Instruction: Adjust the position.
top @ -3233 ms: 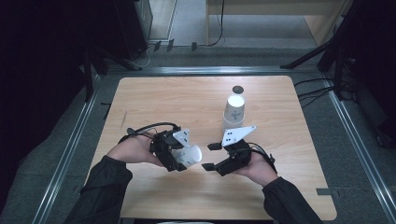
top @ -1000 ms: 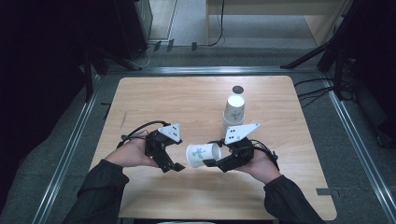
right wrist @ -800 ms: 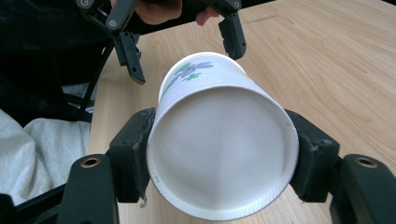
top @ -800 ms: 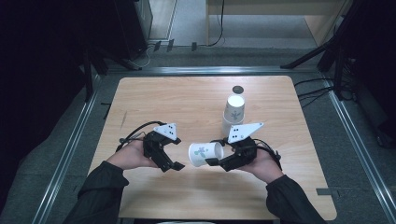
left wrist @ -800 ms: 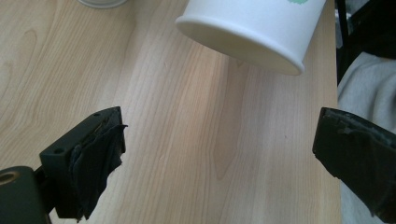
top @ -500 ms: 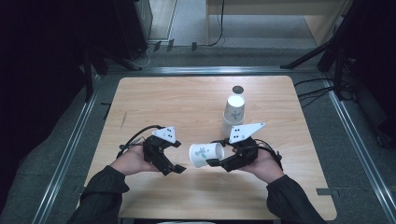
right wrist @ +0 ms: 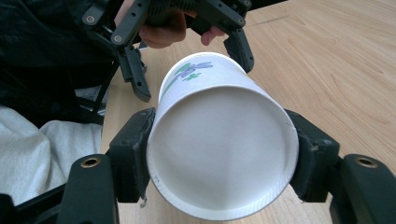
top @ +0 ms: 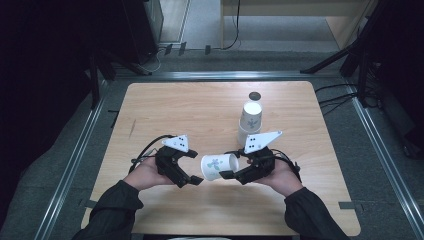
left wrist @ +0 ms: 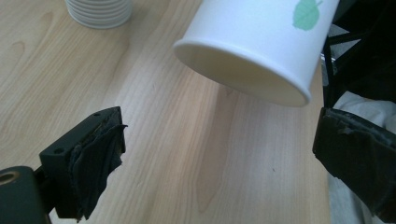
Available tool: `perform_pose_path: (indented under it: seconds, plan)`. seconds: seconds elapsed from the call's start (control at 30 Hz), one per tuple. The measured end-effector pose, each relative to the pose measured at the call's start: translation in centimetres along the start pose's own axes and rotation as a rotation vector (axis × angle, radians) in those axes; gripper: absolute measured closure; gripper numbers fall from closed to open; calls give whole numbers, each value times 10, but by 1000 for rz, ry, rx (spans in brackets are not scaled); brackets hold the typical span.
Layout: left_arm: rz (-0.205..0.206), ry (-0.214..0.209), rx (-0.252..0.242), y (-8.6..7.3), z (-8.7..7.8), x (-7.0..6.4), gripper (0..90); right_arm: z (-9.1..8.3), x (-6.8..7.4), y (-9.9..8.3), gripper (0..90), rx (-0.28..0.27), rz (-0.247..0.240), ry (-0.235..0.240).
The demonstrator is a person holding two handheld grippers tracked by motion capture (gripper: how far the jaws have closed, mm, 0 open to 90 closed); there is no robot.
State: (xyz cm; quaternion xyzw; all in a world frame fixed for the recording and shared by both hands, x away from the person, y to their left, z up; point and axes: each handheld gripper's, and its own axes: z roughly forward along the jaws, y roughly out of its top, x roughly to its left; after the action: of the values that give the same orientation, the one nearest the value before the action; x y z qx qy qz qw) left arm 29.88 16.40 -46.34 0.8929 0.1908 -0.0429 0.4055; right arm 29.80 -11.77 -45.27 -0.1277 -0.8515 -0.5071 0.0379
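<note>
Left gripper (top: pixel 192 167), jaws apart and holding nothing, sits just beside a white paper cup (top: pixel 219 166). The cup lies sideways above the table (top: pixel 160 107), empty, clamped at its base by the right gripper (top: pixel 231 167). Behind stands a cup stack (top: pixel 249 121).

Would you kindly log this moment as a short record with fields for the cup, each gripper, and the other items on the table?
held item: paper cup, lying sideways above the table
cup print: green and purple plant
right gripper: fingers shut on the cup near its base
left gripper: open, apart from the cup, facing its mouth
elsewhere: stack of cups standing behind the right gripper
</note>
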Motion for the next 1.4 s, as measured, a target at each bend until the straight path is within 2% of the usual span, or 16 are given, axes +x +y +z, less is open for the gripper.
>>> perform_pose_path:
  seconds: [0.2,0.3,0.5,0.77,1.4]
  plan:
    - [-1,-20,-37,0,2,2,26,0,-2,0,340,-11,8,4]
    - [4,-16,-32,0,5,4,27,1,-3,0,341,-13,16,6]
    - [0,-41,-46,3,8,6,27,1,-1,-1,341,-13,21,6]
    - [26,-70,-78,10,12,4,27,-1,-2,1,342,-36,23,13]
    - [62,-152,-145,8,18,-3,47,10,-1,4,343,-49,38,69]
